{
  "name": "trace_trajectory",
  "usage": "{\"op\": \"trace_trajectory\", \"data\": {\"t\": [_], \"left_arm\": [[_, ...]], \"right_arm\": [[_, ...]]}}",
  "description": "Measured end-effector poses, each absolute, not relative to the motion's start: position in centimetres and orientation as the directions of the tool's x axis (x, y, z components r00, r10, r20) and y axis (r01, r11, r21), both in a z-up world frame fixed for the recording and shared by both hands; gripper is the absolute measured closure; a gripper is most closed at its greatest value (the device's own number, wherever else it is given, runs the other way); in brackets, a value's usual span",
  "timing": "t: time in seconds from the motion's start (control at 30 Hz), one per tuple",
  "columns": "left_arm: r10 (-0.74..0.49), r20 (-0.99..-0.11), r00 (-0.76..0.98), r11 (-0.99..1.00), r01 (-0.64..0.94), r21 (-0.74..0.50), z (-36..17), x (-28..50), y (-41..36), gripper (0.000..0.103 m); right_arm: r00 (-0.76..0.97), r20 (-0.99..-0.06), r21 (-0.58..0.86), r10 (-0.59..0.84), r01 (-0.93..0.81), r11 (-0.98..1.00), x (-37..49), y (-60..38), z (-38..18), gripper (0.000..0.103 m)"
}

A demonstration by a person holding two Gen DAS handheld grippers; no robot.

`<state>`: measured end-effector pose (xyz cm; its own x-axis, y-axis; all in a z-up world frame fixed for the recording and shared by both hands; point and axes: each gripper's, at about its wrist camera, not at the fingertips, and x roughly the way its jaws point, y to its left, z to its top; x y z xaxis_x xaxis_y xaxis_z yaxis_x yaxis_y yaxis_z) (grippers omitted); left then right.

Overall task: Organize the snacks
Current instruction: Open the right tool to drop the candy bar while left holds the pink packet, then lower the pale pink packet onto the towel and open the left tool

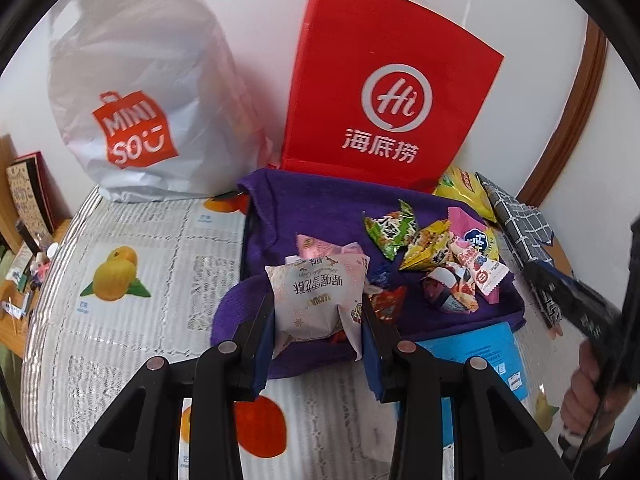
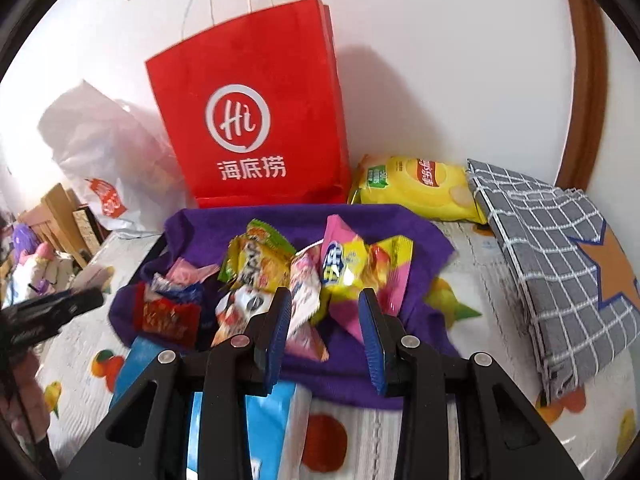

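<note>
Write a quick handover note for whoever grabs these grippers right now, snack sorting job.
Left gripper: shut on a white pastry pack, over the purple cloth.
Right gripper: open, empty, over the snack pile.
Most small snacks lie loose on the cloth; chips bag lies behind it beside the red bag.
Done: one pack picked. Left: place it and sort the rest.

white snack packet (image 1: 318,300): upright between left tongs' pads
loose snacks (image 2: 280,276): heaped just beyond right tongs
</note>
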<state>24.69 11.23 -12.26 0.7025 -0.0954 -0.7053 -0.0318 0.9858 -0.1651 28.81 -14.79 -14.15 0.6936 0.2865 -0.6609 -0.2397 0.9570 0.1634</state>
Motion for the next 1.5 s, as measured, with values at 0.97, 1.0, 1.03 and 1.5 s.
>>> {"op": "trace_trajectory", "data": {"t": [0.97,1.0,1.03,1.5], "left_arm": [[-0.080,-0.784,0.616,0.995,0.001,-0.100,-12.1,33.9,3.8,0.066],[-0.080,-0.790,0.607,0.995,0.001,-0.100,-12.4,34.1,3.8,0.066],[-0.078,-0.795,0.601,0.995,0.000,-0.097,-12.6,34.2,3.8,0.066],[-0.066,-0.852,0.519,0.998,0.016,-0.068,-15.5,36.2,3.3,0.063]], "right_arm": [[0.686,-0.689,0.138,0.233,-0.191,0.972,27.7,-16.4,-16.7,0.068],[0.684,-0.692,0.137,0.231,-0.190,0.972,27.8,-16.3,-16.7,0.068],[0.682,-0.695,0.133,0.229,-0.191,0.972,28.0,-16.2,-16.7,0.068],[0.616,-0.753,0.156,0.233,-0.176,0.972,32.6,-15.2,-17.5,0.068]]}}
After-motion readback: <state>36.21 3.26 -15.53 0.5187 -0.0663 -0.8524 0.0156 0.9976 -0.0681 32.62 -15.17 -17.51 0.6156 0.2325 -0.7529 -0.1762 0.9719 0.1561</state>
